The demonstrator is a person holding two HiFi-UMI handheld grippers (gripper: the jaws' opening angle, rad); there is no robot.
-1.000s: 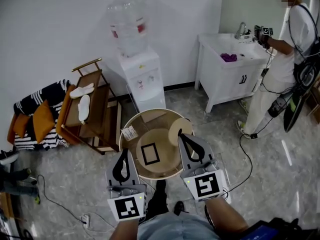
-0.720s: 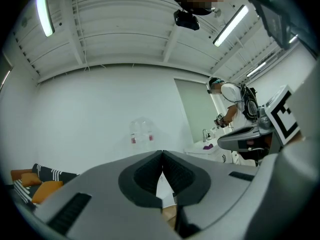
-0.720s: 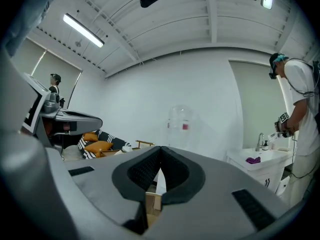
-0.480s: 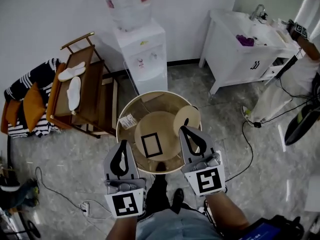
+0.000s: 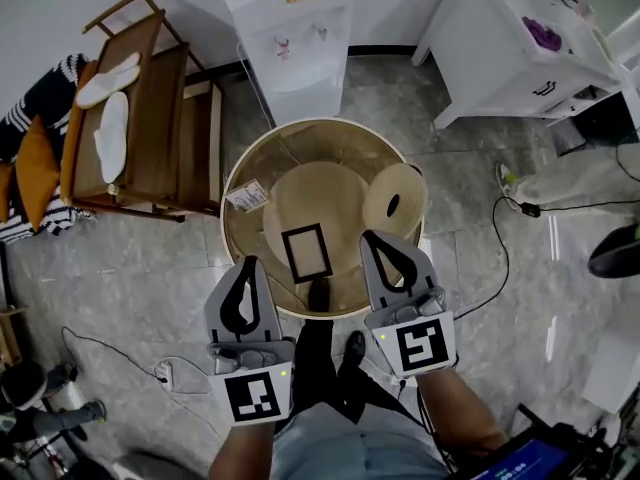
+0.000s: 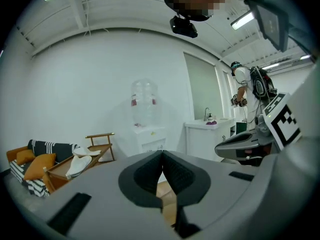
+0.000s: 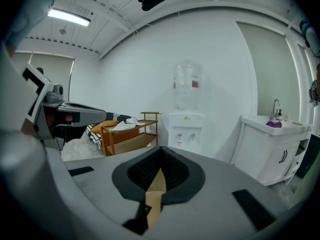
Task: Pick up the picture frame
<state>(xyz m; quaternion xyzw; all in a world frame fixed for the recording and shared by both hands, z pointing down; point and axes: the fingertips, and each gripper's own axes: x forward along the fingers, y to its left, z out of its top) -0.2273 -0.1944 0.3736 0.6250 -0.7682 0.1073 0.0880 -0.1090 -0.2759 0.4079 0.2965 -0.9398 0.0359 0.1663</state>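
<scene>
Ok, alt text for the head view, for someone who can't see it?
A black picture frame lies flat on a round table, seen from above. The left gripper and right gripper, both shut and empty, hover at the table's near edge.

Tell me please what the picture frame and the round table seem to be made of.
The picture frame: thin black matte border around a pale tan panel; wood or plastic, I cannot tell. The round table: clear top, probably glass, since its tan base shows through; the rim looks like light wood or brass-coloured metal.
</scene>
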